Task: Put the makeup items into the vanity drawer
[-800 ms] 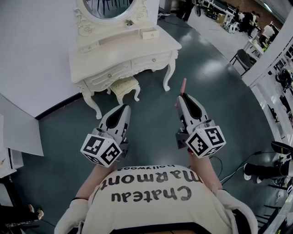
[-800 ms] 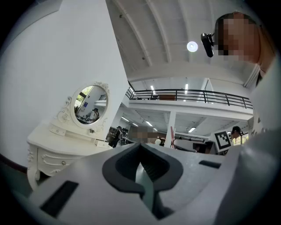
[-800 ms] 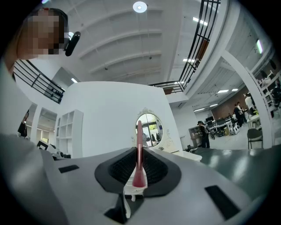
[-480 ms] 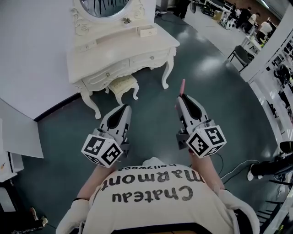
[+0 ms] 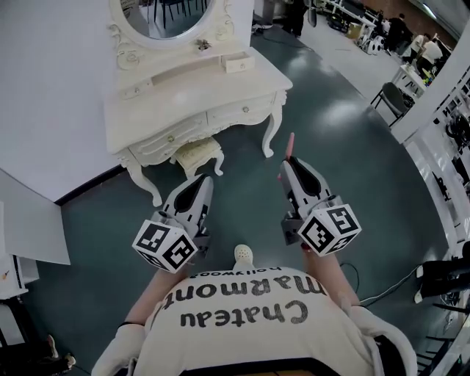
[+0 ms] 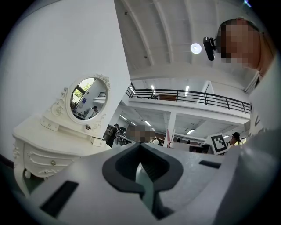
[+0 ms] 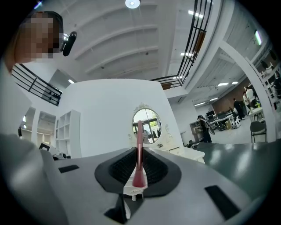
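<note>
- Between the right gripper's (image 5: 288, 164) jaws sits a slim pink makeup stick (image 5: 291, 142), clamped at its lower end, with its narrow tip poking out past the jaw tips.
- Seen from the right gripper view, the stick (image 7: 139, 145) stands upright down the centre line of the right gripper (image 7: 138, 154), with a ribbed dark pad pressed against each side.
- From the head view, the stick hangs over the teal floor (image 5: 345, 147), near the vanity's right front leg (image 5: 270, 136) but apart from it and short of the vanity itself.
- The left gripper (image 5: 203, 181) is held level with the right one, the two well apart. In its own view the left gripper (image 6: 139, 148) has its jaws pressed together at the tips, with nothing between them.
- The white vanity (image 5: 213, 84) stands ahead against a white wall, and its two front drawers (image 5: 239, 110) look closed.
- A small box drawer (image 5: 240, 63) sits on the top at the right, below the oval mirror (image 5: 169, 15).
- A cushioned stool (image 5: 200, 153) is tucked under the vanity, just beyond the left gripper's tip.
- One light shoe (image 5: 243, 255) shows on the floor between the two marker cubes.
</note>
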A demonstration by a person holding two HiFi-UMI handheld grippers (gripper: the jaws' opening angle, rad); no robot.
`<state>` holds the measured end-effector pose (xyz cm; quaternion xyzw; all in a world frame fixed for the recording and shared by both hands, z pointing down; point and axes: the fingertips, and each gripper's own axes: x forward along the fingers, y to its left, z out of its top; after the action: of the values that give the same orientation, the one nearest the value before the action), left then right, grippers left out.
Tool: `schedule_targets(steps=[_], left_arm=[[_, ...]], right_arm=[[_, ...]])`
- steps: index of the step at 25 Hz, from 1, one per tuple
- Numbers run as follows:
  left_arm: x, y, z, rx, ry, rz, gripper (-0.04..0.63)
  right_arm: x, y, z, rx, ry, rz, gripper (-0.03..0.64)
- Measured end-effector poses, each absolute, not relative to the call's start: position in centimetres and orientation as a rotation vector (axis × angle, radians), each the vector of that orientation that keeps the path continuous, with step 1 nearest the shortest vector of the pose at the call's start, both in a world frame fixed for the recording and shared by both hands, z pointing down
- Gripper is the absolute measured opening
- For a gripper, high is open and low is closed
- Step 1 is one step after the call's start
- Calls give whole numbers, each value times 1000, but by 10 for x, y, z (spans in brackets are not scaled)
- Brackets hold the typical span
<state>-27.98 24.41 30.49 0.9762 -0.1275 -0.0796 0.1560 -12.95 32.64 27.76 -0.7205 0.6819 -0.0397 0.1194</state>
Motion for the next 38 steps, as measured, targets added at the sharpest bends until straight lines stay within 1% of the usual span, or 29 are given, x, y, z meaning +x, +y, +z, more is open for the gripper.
schedule_targets(steps=[4,9,16,25,32,38], left_arm=[[-238,211,295,2806,-367,-237,8],[-194,161,283,2811,-426,-285,8],[-155,105,288,2786,-553,-318,8],[-134,94,309,2727,-569,-280,8],[-114,93,307,2749,-519,-264,8],[-99,63,310,2747,-528,-263,8]], right_arm=[[-83,289,268,-2041,1986,-156,64],[-24,244,243,-2006,1994,-113,64],[38,204,236,-1999,1995,-86,64],[49,186,276,-1980,2023,-213,64],[59,184,277,-1975,2016,-191,64],[74,158,288,-1987,2025,-218,64]])
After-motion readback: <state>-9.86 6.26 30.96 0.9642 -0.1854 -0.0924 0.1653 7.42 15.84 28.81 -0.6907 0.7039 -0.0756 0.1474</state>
